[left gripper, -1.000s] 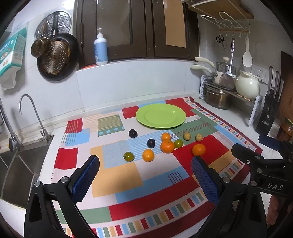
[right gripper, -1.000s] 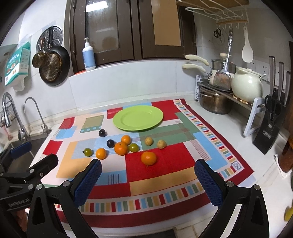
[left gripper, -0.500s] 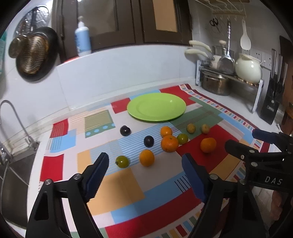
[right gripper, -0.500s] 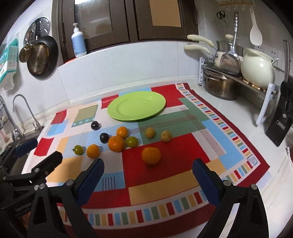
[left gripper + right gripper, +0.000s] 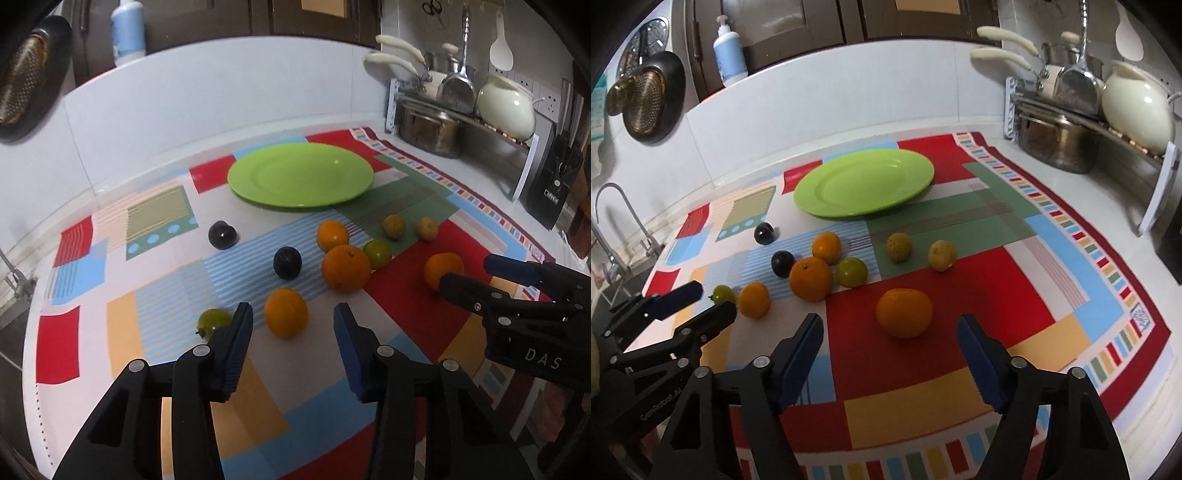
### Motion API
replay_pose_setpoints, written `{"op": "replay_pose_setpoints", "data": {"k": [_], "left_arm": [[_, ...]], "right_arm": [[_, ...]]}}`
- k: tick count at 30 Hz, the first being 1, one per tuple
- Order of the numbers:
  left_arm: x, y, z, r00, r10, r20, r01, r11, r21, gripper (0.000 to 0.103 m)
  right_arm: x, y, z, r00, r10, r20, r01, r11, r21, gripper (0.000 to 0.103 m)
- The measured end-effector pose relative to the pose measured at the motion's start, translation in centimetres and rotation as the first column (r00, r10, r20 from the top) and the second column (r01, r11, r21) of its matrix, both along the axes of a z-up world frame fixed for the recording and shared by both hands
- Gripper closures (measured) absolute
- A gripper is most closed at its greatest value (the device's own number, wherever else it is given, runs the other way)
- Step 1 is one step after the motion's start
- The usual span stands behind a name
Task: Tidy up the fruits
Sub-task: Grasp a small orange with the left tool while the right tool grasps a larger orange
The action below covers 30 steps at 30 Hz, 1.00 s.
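Observation:
A green plate (image 5: 300, 176) lies empty at the back of the patterned mat; it also shows in the right wrist view (image 5: 863, 183). Several fruits lie in front of it: oranges, dark plums, green and yellow ones. My left gripper (image 5: 292, 325) is open, its jaws either side of a small orange (image 5: 286, 312), just short of it. A green fruit (image 5: 212, 320) sits by its left finger. My right gripper (image 5: 890, 338) is open, just short of a larger orange (image 5: 904, 312), which also shows in the left wrist view (image 5: 442, 269).
A big orange (image 5: 345, 267) and two plums (image 5: 287, 263) (image 5: 222, 235) lie mid-mat. A pot rack (image 5: 1082, 125) with a steel pot and cream kettle stands at the right. A sink and tap (image 5: 613, 221) are at the left. A knife block (image 5: 554, 184) stands far right.
Both grippers have moved forward and down toward the fruits. The left gripper's jaws have narrowed around the small orange; the right gripper's jaws now frame the larger orange.

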<state>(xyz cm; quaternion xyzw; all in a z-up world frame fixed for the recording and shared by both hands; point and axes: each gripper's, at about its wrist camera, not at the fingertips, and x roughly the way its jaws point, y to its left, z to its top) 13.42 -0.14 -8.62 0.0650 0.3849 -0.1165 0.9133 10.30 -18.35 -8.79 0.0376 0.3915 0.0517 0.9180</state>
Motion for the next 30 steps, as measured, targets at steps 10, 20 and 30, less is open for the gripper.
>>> {"op": "replay_pose_setpoints", "data": {"k": [10, 20, 30], "left_arm": [[2.3, 0.0, -1.7, 0.997, -0.019, -0.068, 0.018, 1.0, -0.011, 0.064], [3.2, 0.1, -2.3, 0.997, -0.018, -0.08, 0.018, 1.0, 0.002, 0.071], [3.0, 0.5, -2.0, 0.997, -0.038, -0.06, 0.037, 0.999, -0.006, 0.072]], "right_arm": [[2.2, 0.1, -1.7, 0.998, -0.01, -0.066, 0.01, 1.0, 0.006, 0.046], [3.2, -0.1, -2.5, 0.995, -0.02, -0.099, 0.019, 1.0, -0.017, 0.059], [3.2, -0.1, -2.2, 0.995, -0.019, -0.094, 0.018, 1.0, -0.009, 0.061]]}}
